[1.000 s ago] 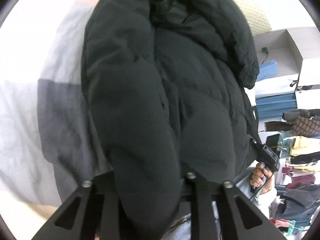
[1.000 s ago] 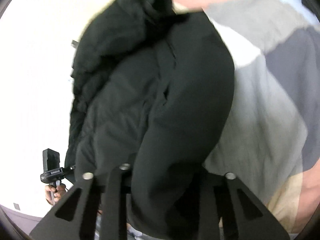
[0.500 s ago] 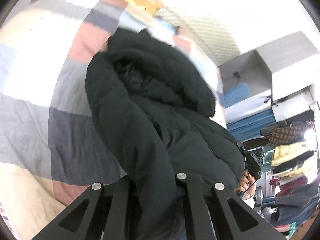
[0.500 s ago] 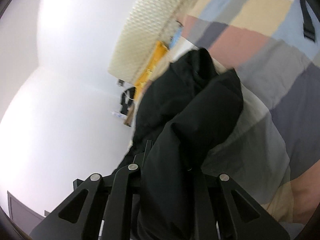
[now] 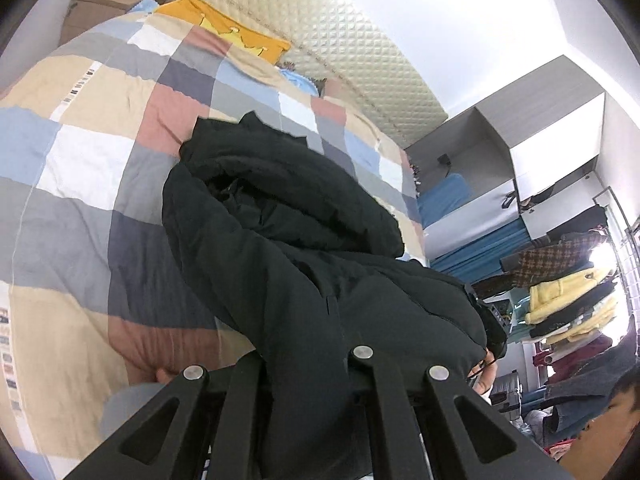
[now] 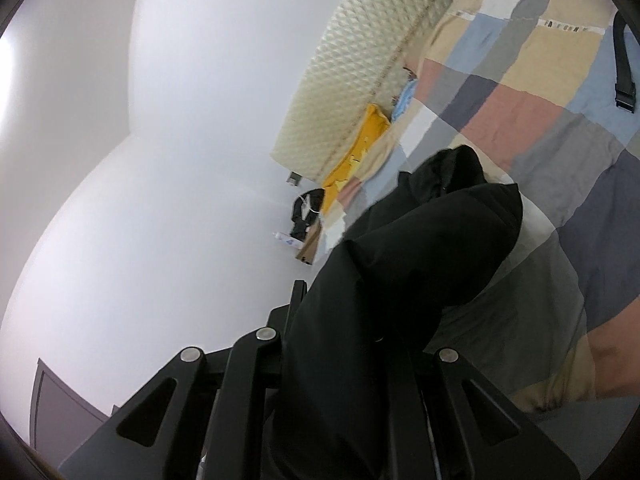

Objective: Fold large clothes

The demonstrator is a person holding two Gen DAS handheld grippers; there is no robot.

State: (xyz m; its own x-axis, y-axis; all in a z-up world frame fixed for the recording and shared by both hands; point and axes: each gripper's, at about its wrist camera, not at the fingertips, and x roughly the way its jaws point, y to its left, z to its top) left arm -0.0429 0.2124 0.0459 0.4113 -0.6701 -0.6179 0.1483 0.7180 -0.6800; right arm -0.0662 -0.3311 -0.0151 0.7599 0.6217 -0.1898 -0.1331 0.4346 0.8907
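Black padded fabric fills our view: the black jacket (image 5: 304,272) bunches between the fingers of our left tool (image 5: 308,364), which is clamped tight on a fold of it. Ahead of that tool the jacket hangs over the patchwork quilt (image 5: 92,120) on the bed, with a yellow pillow (image 5: 228,32) far beyond against the quilted headboard (image 5: 344,48). Off to its right we see a clothes rack (image 5: 568,300). Our right tool (image 6: 344,344) is likewise closed on the jacket (image 6: 400,264), gripping a thick fold; the quilt (image 6: 540,92) lies ahead and to its right, a bare white wall to its left.
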